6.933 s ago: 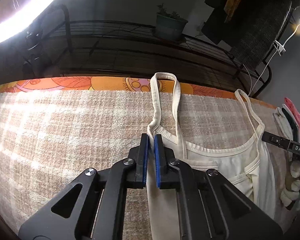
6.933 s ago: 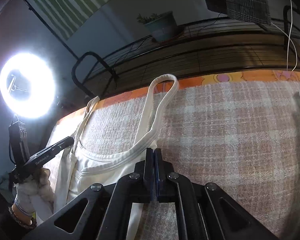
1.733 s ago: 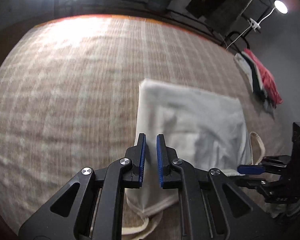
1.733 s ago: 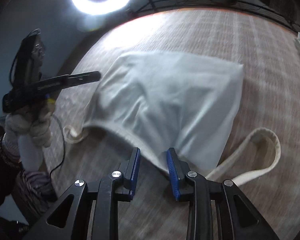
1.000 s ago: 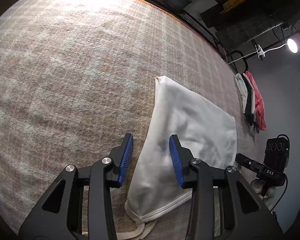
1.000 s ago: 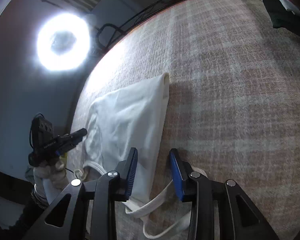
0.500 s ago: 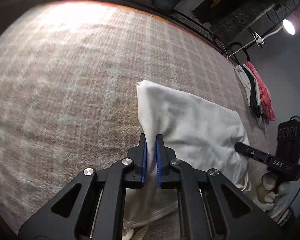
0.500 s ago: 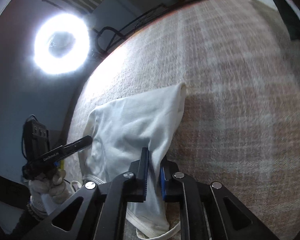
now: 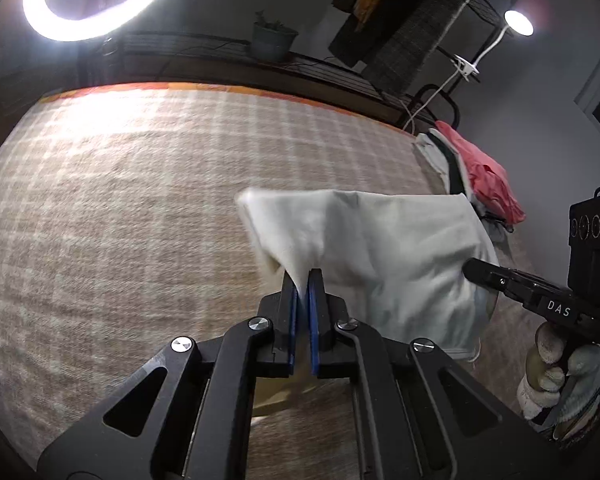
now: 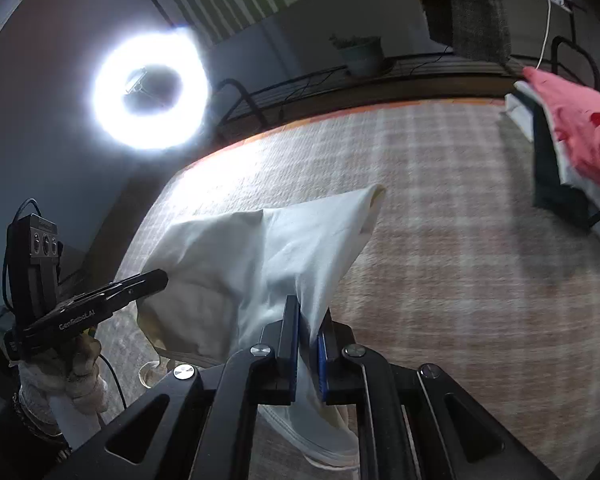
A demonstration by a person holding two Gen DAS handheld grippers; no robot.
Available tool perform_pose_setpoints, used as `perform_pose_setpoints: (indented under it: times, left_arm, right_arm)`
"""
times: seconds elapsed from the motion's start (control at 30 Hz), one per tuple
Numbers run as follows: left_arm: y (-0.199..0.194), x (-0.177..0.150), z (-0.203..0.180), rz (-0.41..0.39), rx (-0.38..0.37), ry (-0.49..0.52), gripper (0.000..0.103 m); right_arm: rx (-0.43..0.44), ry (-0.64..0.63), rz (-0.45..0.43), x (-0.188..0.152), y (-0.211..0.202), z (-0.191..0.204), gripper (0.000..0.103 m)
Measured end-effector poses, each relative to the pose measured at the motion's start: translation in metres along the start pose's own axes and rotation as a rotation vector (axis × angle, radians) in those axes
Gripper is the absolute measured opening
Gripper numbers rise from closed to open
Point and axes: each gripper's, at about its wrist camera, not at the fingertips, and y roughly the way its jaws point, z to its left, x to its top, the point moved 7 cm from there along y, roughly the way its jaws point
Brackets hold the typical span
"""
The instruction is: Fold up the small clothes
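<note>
A cream camisole top (image 9: 380,248), folded over once, hangs between my two grippers above the checked table cover (image 9: 120,208). My left gripper (image 9: 303,280) is shut on its left edge. My right gripper (image 10: 309,320) is shut on its right edge; the right gripper also shows in the left wrist view (image 9: 484,272) at the cloth's far side. The top (image 10: 260,256) is lifted and sags between the grips; its hem and a strap hang below the right gripper's jaws. The left gripper shows in the right wrist view (image 10: 156,278).
A pile of folded clothes with a pink one on top (image 9: 480,172) lies at the table's right edge, also in the right wrist view (image 10: 572,136). A ring light (image 10: 150,88) shines at the back left. A dark rack with a potted plant (image 9: 274,40) stands behind the table.
Both grippers, which closed on the top's side edges half a second ago, have lifted it off the table cover. The cloth now hangs taut and raised between them.
</note>
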Motion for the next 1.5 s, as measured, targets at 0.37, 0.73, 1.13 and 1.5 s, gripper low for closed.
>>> perform_pose_setpoints:
  times: [0.37,0.73,1.13,1.5]
  left_arm:
    - [0.046,-0.001,-0.082,0.065,-0.053,0.119,0.003]
    - [0.077,-0.012,-0.022,0.135,-0.078,-0.124,0.033]
    - [0.151,0.027,-0.028,0.256,-0.278,-0.247,0.006]
    - [0.15,0.044,-0.039,0.148,-0.101,-0.12,0.019]
  right_arm:
    - [-0.046,0.039,0.011,-0.001,-0.047,-0.071,0.005]
    - [-0.02,0.167,0.107,-0.023,-0.022,-0.136,0.036]
    - [0.07,0.248,0.114,-0.023,0.0,-0.146,0.025]
    - [-0.14,0.102,0.047,0.001,-0.002,-0.145,0.017]
